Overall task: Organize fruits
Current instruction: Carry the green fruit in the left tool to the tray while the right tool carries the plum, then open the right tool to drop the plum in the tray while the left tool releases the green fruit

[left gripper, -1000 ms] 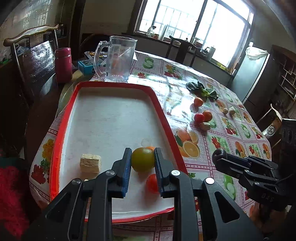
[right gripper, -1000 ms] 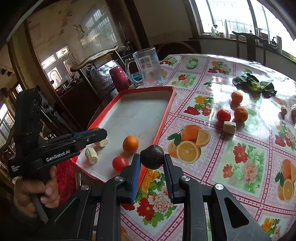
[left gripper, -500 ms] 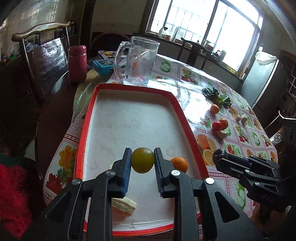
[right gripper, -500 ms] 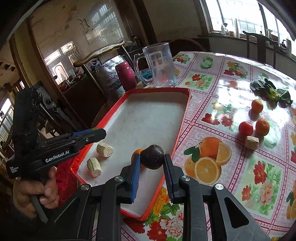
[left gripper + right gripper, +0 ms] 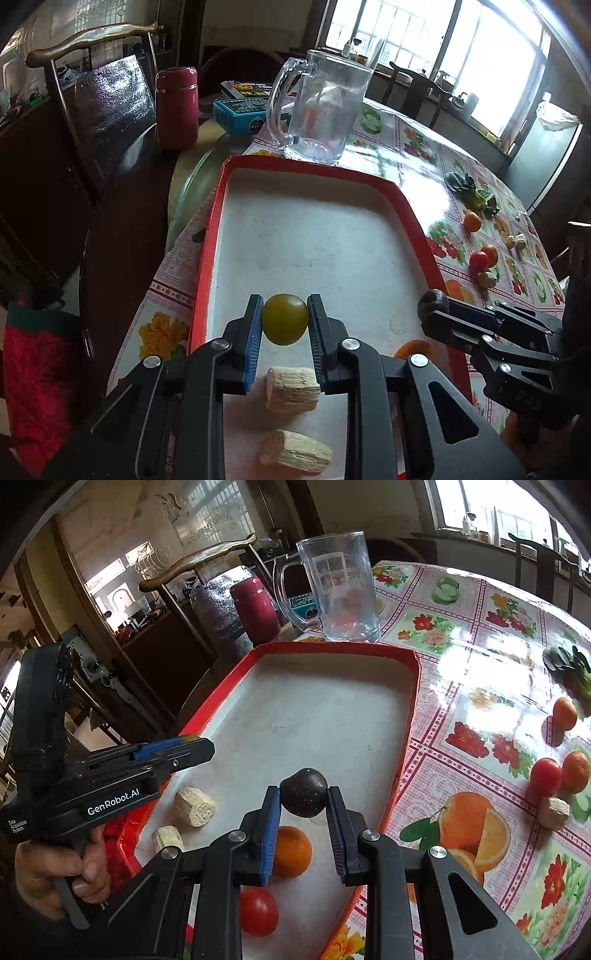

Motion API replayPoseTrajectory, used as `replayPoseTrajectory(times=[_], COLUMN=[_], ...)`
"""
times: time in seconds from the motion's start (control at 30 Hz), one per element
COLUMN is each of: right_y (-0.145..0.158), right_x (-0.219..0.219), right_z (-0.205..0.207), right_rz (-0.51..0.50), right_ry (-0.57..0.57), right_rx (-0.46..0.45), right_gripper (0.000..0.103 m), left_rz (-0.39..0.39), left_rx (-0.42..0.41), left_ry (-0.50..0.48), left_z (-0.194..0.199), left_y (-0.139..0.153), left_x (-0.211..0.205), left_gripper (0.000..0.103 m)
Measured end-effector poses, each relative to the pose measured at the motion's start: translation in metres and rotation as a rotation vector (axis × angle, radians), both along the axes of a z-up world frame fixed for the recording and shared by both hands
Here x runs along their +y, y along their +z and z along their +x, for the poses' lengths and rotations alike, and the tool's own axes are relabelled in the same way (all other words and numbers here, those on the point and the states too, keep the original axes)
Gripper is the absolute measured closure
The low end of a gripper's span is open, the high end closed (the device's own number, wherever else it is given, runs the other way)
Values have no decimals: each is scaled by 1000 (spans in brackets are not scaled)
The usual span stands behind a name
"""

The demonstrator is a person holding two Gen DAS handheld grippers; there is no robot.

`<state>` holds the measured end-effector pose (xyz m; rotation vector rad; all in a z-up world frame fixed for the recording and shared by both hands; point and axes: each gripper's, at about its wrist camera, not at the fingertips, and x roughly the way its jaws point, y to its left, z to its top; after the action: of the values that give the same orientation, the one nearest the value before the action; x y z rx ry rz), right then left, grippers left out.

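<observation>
Green fruit pinched between left gripper pads, above red-rimmed tray. Dark fruit clamped in right gripper, over tray's orange and tomato.

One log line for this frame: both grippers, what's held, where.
left gripper: shut on green fruit, above red tray | right gripper: shut on dark fruit, above tray | phase: carrying, unreleased
</observation>
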<state>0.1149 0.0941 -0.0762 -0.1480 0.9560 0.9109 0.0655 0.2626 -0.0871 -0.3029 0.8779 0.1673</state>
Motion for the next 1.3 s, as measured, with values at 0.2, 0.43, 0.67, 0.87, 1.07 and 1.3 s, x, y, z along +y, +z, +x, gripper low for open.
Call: replayPoseTrajectory(times=[0.2, 0.43, 0.67, 0.87, 1.07, 1.3], right_y=[-13, -16, 4, 19, 23, 25], right_x=[12, 8, -15, -51, -89, -132], right_z=[5, 6, -9, -21, -28, -32], right_rz=[-52, -42, 20, 73, 96, 97], right_ry=[24, 14, -3, -51, -111, -180], right_rx=[-6, 19, 6, -5, -7, -16], right_gripper=[77, 67, 66, 64, 63, 62], left_rz=[0, -1, 5, 0, -4, -15], left_rx=[59, 94, 57, 22, 6, -15], left_ry=[-13, -5, 26, 22, -22, -91], left_z=[6, 4, -7, -16, -17, -19], left_y=[-13, -21, -9, 4, 12, 19], left_x=[0, -2, 0, -10, -33, -72], left_gripper=[82, 75, 62, 62, 62, 62])
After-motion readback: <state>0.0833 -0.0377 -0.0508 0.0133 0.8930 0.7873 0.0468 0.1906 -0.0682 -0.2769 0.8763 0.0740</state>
